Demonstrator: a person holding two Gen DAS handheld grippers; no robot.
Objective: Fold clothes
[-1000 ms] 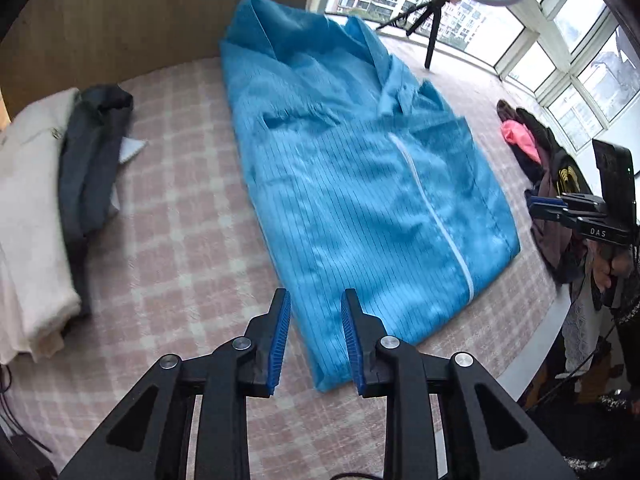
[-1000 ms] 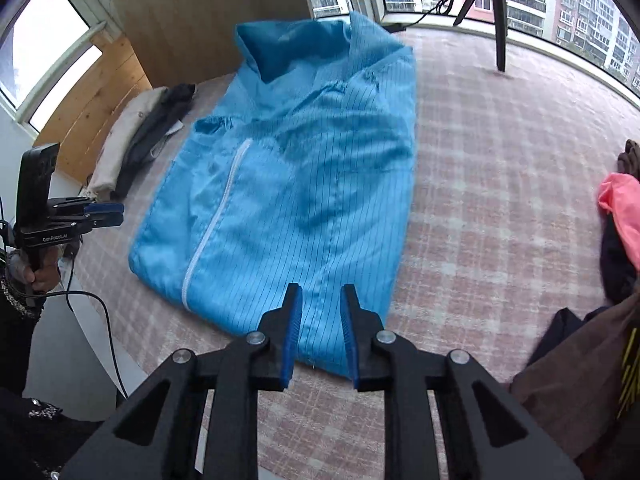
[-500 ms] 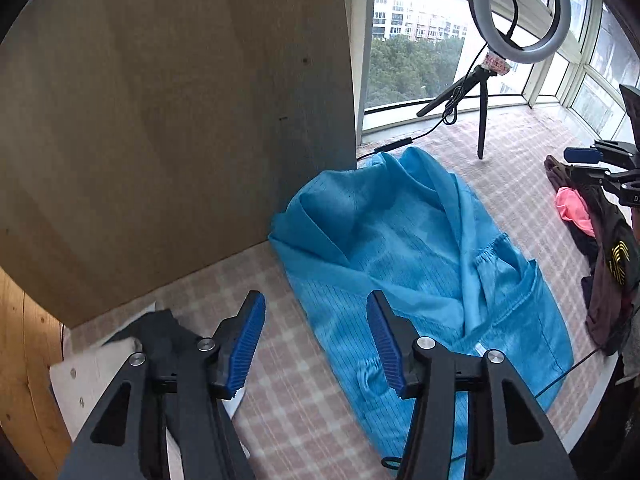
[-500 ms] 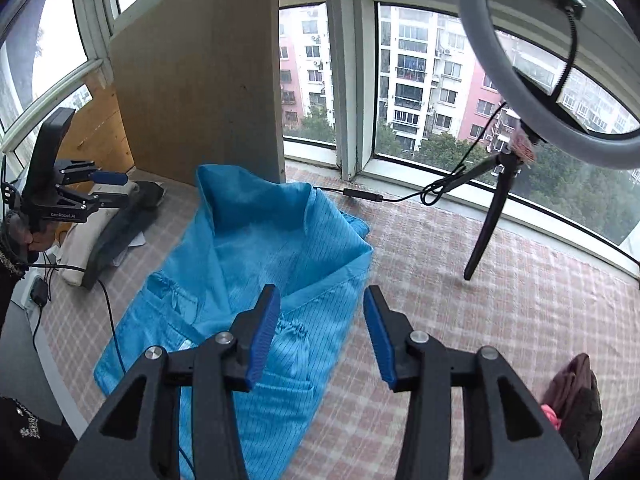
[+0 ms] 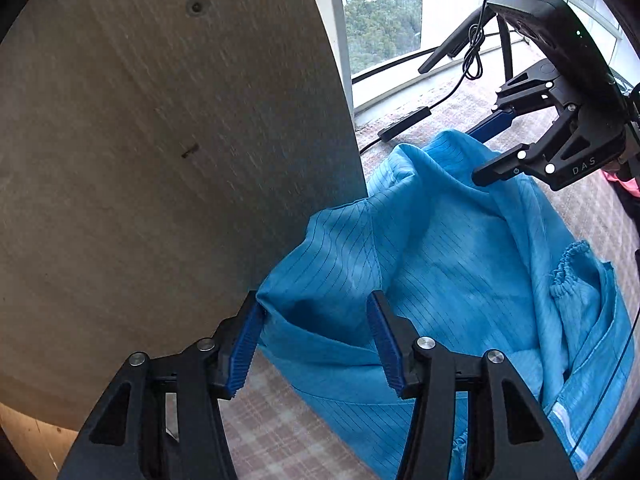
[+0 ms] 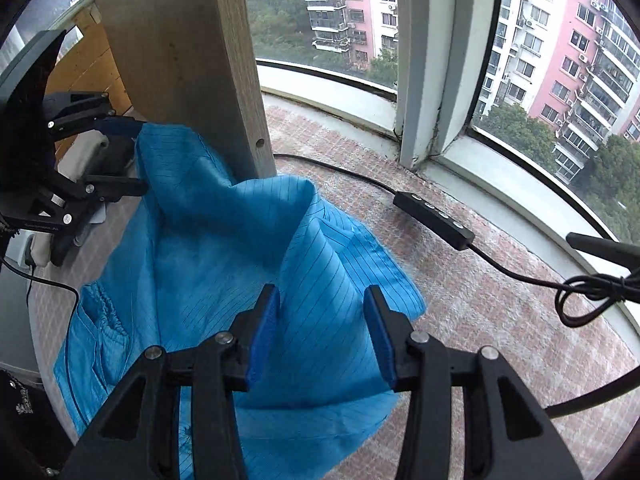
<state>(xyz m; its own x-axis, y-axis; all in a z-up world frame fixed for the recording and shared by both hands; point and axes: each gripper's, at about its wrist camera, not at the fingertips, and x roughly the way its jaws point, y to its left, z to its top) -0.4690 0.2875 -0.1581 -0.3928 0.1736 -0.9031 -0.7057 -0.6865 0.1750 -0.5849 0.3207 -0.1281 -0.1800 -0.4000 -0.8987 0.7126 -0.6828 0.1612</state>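
Beside the right gripper [image 6: 318, 332], an inline remote [image 6: 434, 220].

- The left wrist view looks forward, close over the blue garment [image 5: 452, 264], toward a wooden panel [image 5: 160, 160] on the left.
- The right wrist view faces the far windows [image 6: 540, 60], equally close.
- Both views share the garment's raised collar end, and each sees the other's gripper.
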